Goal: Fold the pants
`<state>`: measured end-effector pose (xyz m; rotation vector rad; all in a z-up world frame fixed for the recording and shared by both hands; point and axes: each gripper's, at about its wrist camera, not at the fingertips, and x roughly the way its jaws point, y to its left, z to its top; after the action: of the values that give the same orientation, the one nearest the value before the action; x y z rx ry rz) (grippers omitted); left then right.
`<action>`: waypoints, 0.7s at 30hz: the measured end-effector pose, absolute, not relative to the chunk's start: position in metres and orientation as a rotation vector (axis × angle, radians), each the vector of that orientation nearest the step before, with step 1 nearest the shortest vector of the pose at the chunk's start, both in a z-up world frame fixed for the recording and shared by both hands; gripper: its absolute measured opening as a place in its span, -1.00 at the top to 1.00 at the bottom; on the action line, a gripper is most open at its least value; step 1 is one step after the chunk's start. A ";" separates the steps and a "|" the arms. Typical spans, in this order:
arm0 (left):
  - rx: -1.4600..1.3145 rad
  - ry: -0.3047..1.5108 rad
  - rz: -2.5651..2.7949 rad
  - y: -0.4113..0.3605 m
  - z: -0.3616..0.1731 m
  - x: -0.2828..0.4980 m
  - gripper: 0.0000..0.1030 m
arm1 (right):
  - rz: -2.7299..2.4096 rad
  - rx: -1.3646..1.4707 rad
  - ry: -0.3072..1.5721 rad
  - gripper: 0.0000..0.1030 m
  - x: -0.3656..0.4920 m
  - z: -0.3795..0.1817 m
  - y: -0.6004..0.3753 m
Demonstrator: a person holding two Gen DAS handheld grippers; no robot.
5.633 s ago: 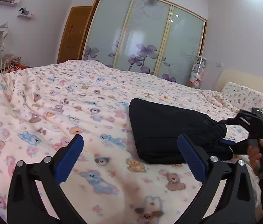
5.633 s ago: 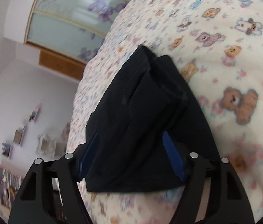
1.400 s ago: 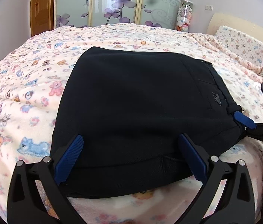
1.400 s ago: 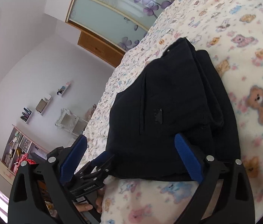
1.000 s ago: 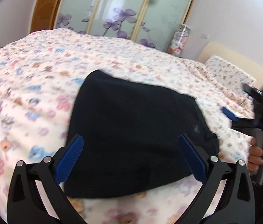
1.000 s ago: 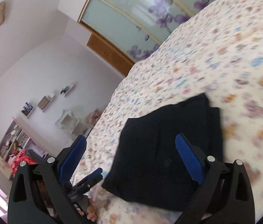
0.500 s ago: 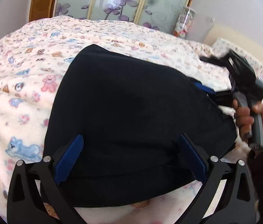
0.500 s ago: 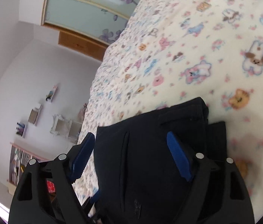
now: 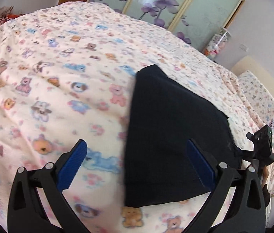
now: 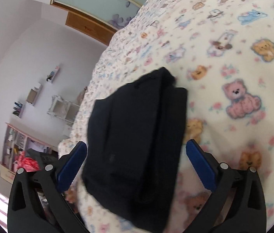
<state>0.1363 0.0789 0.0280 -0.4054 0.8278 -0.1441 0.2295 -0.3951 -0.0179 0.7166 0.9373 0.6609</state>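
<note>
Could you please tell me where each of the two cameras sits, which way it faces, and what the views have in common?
Left wrist: sits on the left gripper, looking across the teddy-print blanket toward the floral wardrobe doors; its open blue fingers show, and the right gripper at far right.
Right wrist: sits on the right gripper, looking over the bed toward the wall shelves; its open fingers show.
Shared: the folded black pants, the blanket and the wardrobe doors.

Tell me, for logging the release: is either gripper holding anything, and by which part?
Nothing is held. Left gripper and right gripper are open; folded black pants lie free.
</note>
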 end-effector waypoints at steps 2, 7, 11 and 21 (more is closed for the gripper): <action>-0.396 0.844 -0.134 0.082 0.024 0.139 -0.97 | 0.662 0.696 0.940 -0.97 0.227 -0.016 -0.395; -0.364 0.901 -0.141 0.076 0.016 0.153 -0.97 | 0.660 0.559 0.994 -0.97 0.229 -0.013 -0.375; -0.325 0.909 -0.143 0.066 0.013 0.153 -0.97 | 0.670 0.457 0.985 -0.97 0.224 -0.007 -0.361; -0.331 0.910 -0.138 0.073 0.013 0.147 -0.97 | 0.587 0.455 1.017 -0.65 0.240 -0.018 -0.359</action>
<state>0.1474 0.0732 0.0132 -0.3310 0.9101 -0.1379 0.2398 -0.3590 -0.0180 0.4547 1.0167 0.5867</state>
